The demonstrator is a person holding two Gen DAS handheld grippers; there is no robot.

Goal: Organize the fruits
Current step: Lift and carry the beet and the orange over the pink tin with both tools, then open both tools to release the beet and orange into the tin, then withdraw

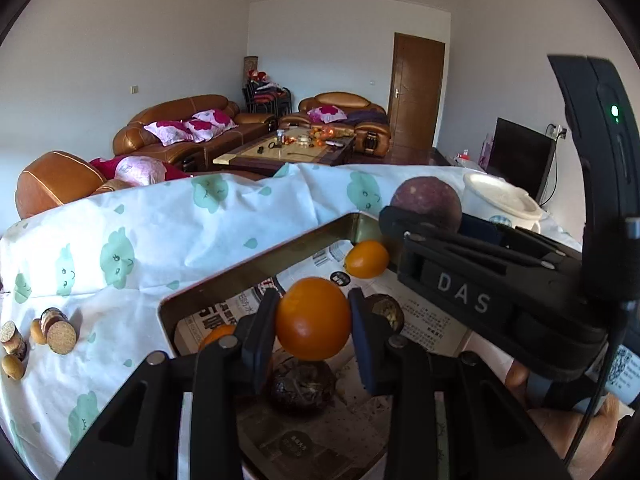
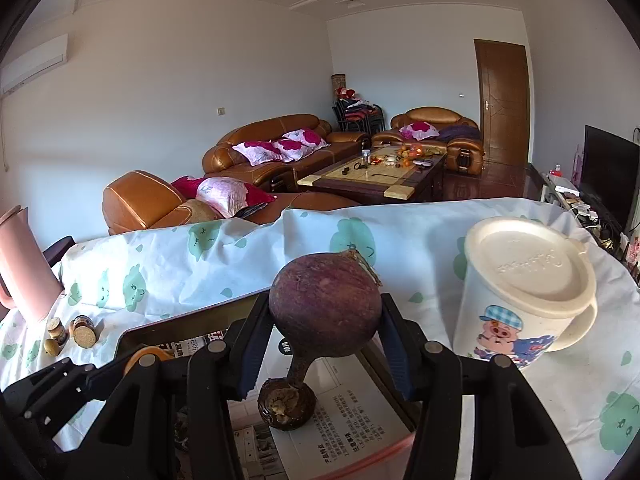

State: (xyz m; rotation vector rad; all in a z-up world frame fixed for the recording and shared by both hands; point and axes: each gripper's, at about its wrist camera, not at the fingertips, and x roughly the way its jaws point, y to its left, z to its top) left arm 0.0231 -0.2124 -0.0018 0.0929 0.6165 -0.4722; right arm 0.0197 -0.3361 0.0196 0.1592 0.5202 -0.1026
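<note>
Left wrist: left gripper point(image 1: 313, 320) clamps orange fruit point(image 1: 313, 319) — right gripper point(image 2: 325, 334) clamps purple fruit point(image 2: 325, 305).

The left gripper point(image 1: 313, 320) is held low and pointed forward, and its two fingers are pressed tight on an orange fruit point(image 1: 313, 319). The right gripper point(image 2: 325, 314) is held beside it, and a purple fruit point(image 2: 325, 305) is squeezed between its fingers

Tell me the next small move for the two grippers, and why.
Probably lower the left gripper to set its orange in the tray: it hangs gripped just above the newspaper lining, while the right gripper holds the purple fruit clear.
</note>
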